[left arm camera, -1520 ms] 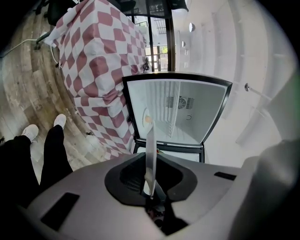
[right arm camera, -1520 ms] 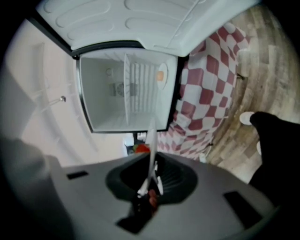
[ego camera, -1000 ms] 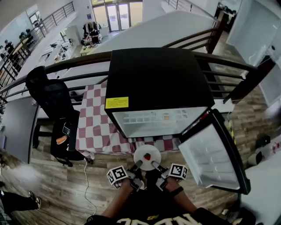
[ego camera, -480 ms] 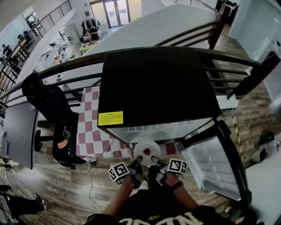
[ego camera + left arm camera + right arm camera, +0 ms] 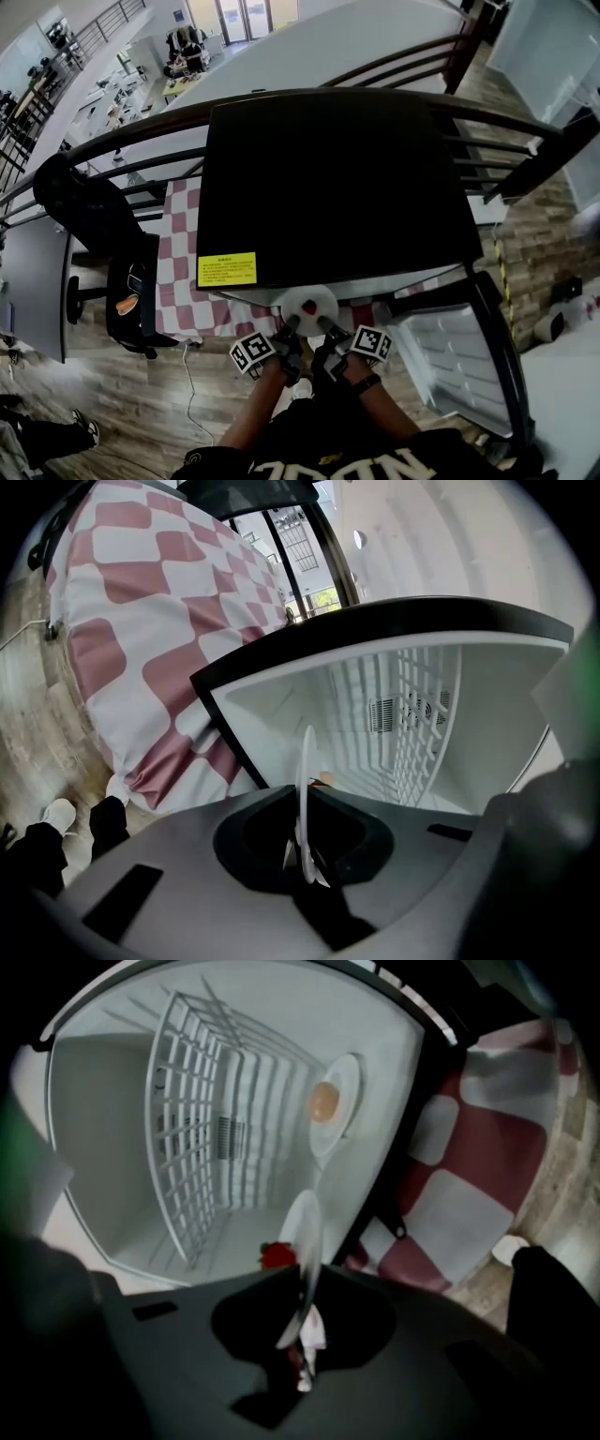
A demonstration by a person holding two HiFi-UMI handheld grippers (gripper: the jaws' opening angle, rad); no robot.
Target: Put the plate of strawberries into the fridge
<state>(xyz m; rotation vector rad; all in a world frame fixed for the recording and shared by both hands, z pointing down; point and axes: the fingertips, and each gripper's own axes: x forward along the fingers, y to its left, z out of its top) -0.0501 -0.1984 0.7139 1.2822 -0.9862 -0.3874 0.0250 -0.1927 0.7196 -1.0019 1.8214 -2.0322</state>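
Note:
A white plate (image 5: 302,302) with a red strawberry (image 5: 310,307) on it hangs at the front edge of the open black fridge (image 5: 337,178). My left gripper (image 5: 289,325) is shut on the plate's near left rim, and my right gripper (image 5: 324,325) is shut on its near right rim. In the left gripper view the plate (image 5: 305,780) shows edge-on between the jaws of the left gripper (image 5: 302,853), pointing into the white fridge interior (image 5: 281,705). The right gripper view shows the plate (image 5: 306,1251) edge-on in the right gripper (image 5: 302,1346), with the strawberry (image 5: 276,1255) just past the jaws.
The fridge door (image 5: 450,361) stands open at the right. Inside are a wire shelf (image 5: 192,1138) and another plate (image 5: 345,1082) carrying a peach-coloured item (image 5: 324,1102). The fridge sits on a red-and-white checked cloth (image 5: 183,267). A black chair (image 5: 98,220) stands at the left, a railing (image 5: 506,131) behind.
Both grippers have carried the plate forward, from in front of the fridge to its front edge. The fridge's top now fills more of the head view.

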